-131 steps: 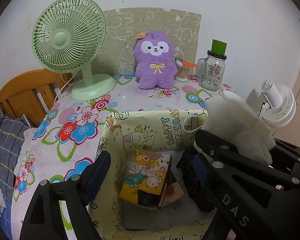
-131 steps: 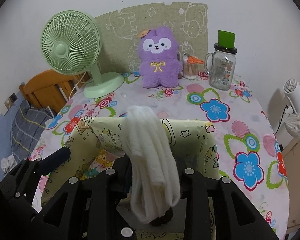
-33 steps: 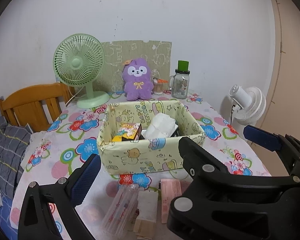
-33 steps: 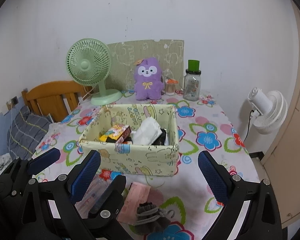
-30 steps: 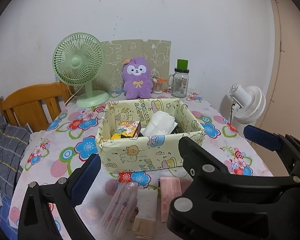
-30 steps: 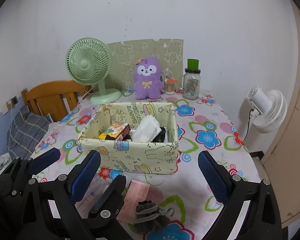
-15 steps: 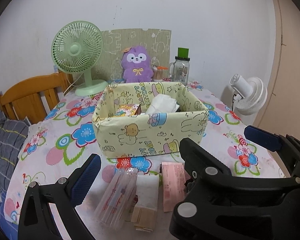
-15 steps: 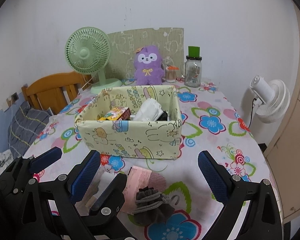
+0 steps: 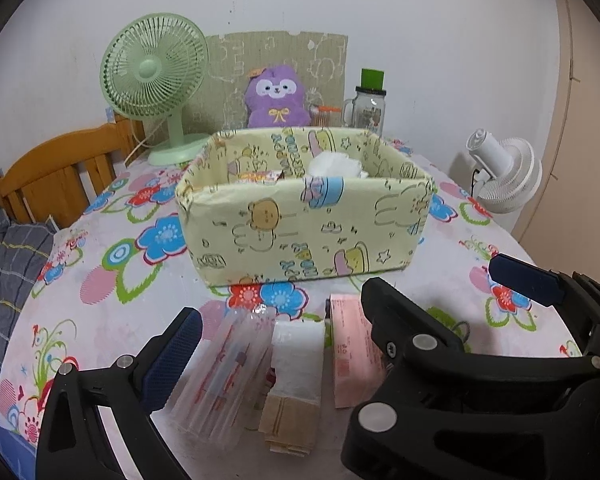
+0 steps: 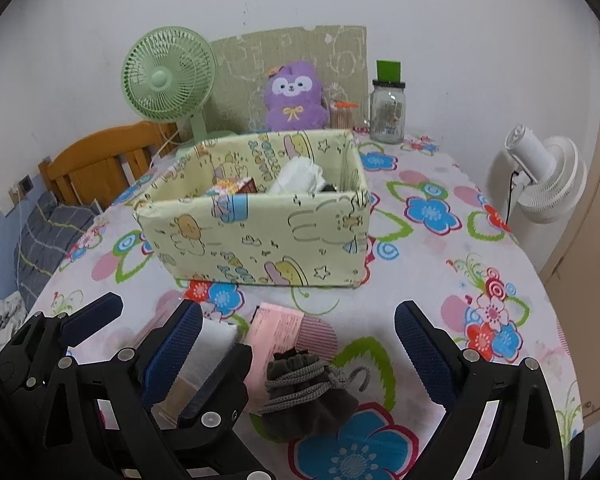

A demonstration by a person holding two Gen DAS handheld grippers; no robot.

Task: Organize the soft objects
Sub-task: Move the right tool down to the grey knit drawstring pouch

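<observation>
A yellow cartoon-print box [image 9: 300,232] [image 10: 260,236] stands mid-table and holds a white folded cloth [image 10: 300,176] [image 9: 334,165] and a colourful packet [image 10: 232,188]. In front of it lie a clear plastic pack [image 9: 228,372], a white-and-tan folded cloth [image 9: 296,376], a pink packet [image 9: 350,356] [image 10: 276,336] and a grey drawstring pouch [image 10: 310,392]. My left gripper [image 9: 340,320] is open and empty over the front items. My right gripper [image 10: 300,344] is open and empty, low over the pouch.
A green fan [image 9: 156,80], a purple plush [image 9: 278,98] and a glass jar with green lid [image 9: 368,106] stand at the back. A white fan [image 10: 540,176] stands off the table's right. A wooden bed frame [image 9: 56,176] is at left.
Both grippers dropped lower and nearer the table front, so the box and front items loom larger. Earlier the right gripper held the white cloth, which now lies in the box.
</observation>
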